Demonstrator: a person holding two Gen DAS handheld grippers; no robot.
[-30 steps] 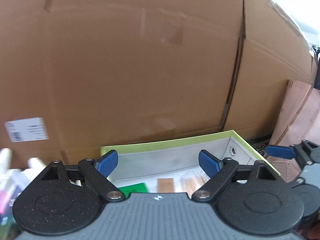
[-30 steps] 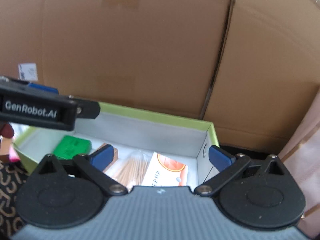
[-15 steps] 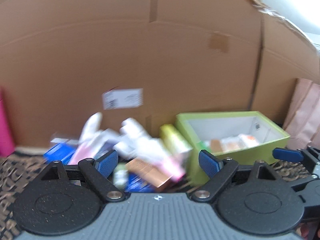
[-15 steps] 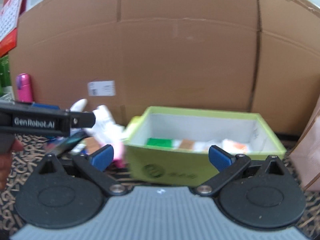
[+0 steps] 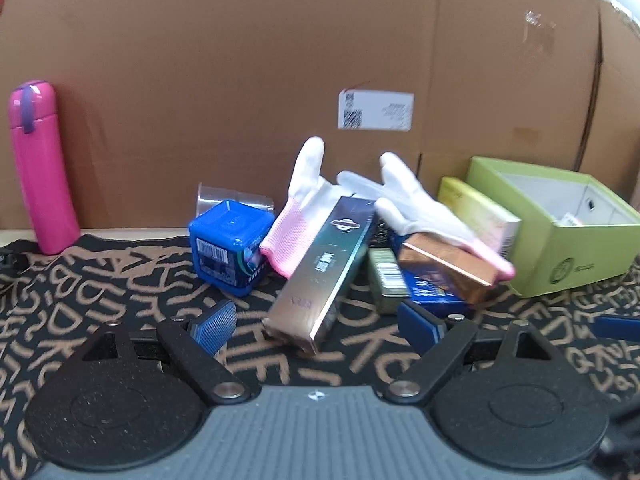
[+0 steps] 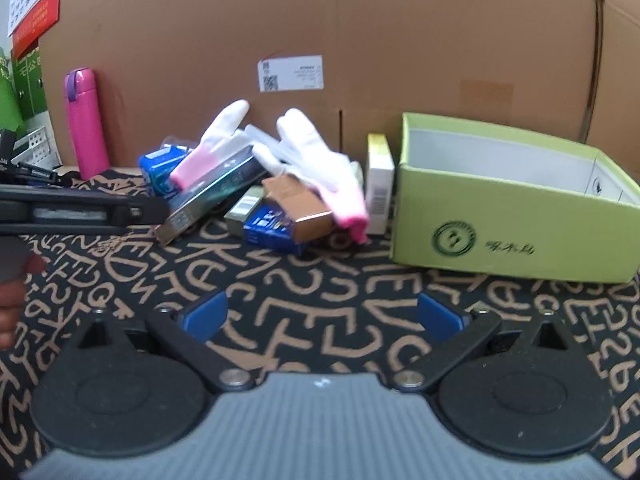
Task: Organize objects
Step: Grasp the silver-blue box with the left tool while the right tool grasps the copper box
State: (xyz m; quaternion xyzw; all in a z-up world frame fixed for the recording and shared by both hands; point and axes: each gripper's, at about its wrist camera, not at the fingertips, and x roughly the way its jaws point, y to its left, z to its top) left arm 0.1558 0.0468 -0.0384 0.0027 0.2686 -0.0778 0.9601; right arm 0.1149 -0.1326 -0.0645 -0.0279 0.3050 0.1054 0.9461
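A pile of small goods lies on the patterned cloth [image 6: 320, 280]: a long metallic box [image 5: 324, 272], a blue cube box [image 5: 230, 246], two white-and-pink gloves [image 5: 432, 216], a copper box [image 5: 448, 268], a blue box [image 6: 268, 228] and a yellow-white box [image 6: 380, 176]. An open green box [image 6: 500, 220] stands right of the pile. My left gripper [image 5: 316, 326] is open just short of the long box's near end, touching nothing. My right gripper [image 6: 322, 316] is open over bare cloth, in front of the pile and the green box.
A pink bottle [image 5: 40, 168] stands at the far left against a large cardboard wall [image 5: 280, 60]. A clear cup [image 5: 232, 196] sits behind the blue cube. The left gripper's body [image 6: 80, 208] and a hand [image 6: 12, 292] show at the right view's left edge.
Both grippers have drawn back from over the green box and swung left and lower. The pile and pink bottle have come into view. Both pairs of jaws stayed wide apart.
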